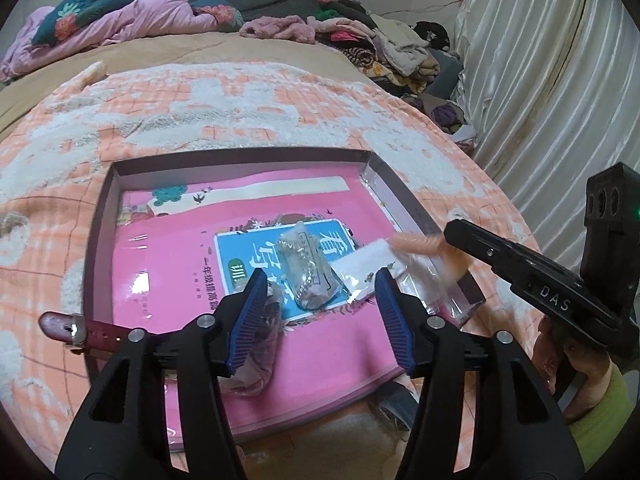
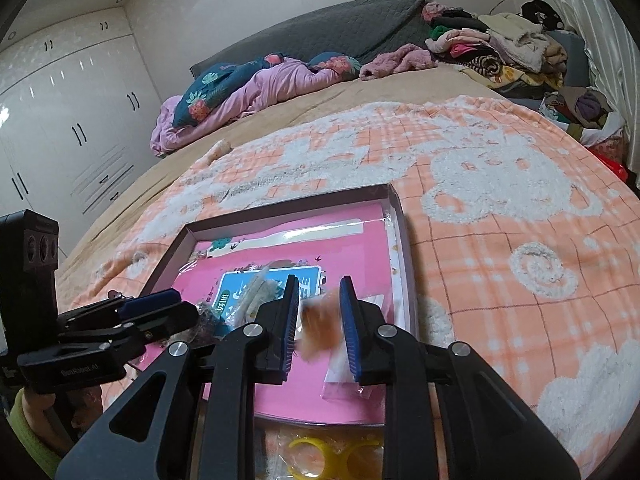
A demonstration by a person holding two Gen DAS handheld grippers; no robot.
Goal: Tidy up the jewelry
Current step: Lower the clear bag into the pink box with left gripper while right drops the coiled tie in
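We are mid-transfer: our right gripper point(image 2: 319, 322) carries a blurred orange fuzzy piece point(image 2: 318, 330) between its jaws over the near right corner of the shallow box point(image 1: 240, 158), though we cannot tell if the jaws pinch it. Our left gripper point(image 1: 322, 322) hovers spread above the bagged chain point(image 1: 306, 272). Next, we judge, comes lowering the piece onto the pink book point(image 1: 168, 256) beside the white packet point(image 1: 366, 262).

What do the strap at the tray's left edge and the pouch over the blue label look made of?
Strap: likely glossy maroon leather or faux leather, with punched holes and a silvery metal fitting. Pouch: thin clear plastic, crinkled and shiny, apparently holding a metallic chain.
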